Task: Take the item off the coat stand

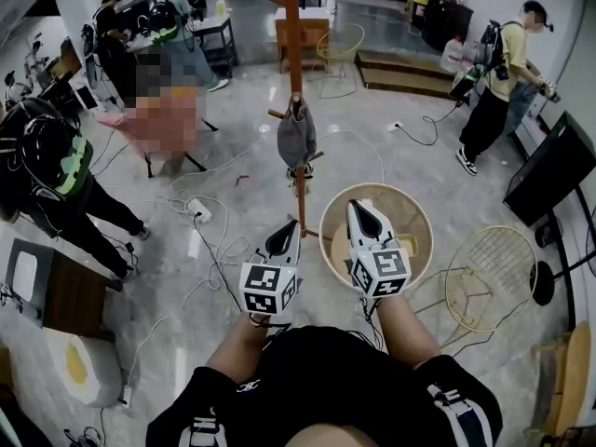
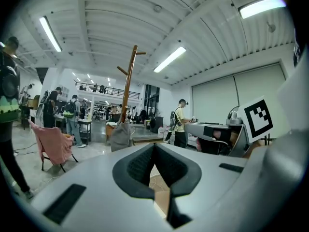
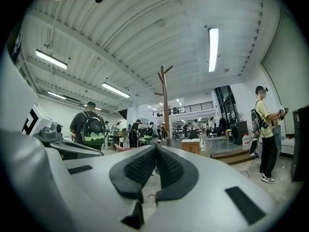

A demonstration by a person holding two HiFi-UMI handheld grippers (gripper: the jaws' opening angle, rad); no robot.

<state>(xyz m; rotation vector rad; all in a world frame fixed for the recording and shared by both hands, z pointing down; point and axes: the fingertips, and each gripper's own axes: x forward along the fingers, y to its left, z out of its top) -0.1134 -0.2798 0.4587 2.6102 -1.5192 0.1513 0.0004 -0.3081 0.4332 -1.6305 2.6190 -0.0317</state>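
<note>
We hold both tongs low in front of us, the left tongs (image 1: 288,226) and the right tongs (image 1: 358,206), each pinched fully together with nothing between the pads. The grey cloth item (image 1: 296,136) hangs on a lower peg of the wooden coat stand (image 1: 292,26), which rises from the floor just ahead of us, and neither pair of tongs touches it. Our right tongs sit over a round basket (image 1: 416,214) that stands on the floor beside the stand's foot.
</note>
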